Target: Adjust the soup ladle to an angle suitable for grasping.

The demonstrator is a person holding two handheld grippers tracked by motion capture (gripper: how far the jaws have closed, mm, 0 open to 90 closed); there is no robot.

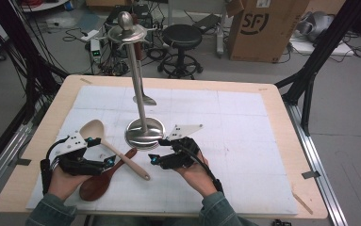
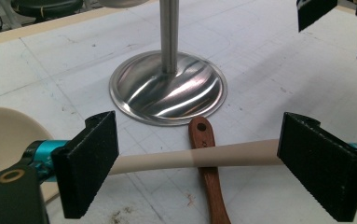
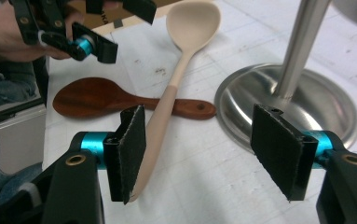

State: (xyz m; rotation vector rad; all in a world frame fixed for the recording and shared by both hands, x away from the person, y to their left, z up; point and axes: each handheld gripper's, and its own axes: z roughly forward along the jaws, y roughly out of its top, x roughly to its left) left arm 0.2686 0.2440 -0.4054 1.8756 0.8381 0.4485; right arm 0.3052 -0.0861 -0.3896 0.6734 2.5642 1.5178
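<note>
Because the cream spoon (image 1: 117, 149) lies across the brown spoon (image 1: 103, 178) near the stand base (image 1: 143, 133) on the tabletop, my open right tongs (image 1: 155, 157) may push its handle; the left tongs (image 1: 108, 161) are open too.

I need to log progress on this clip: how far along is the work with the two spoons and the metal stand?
Early stage. Done: nothing hangs from the metal stand. In hand: the left gripper and right gripper both stand open at the cream spoon, whose handle lies across the brown wooden spoon on the mat; no pad presses on it. Left: probably gripping and lifting each spoon.
</note>
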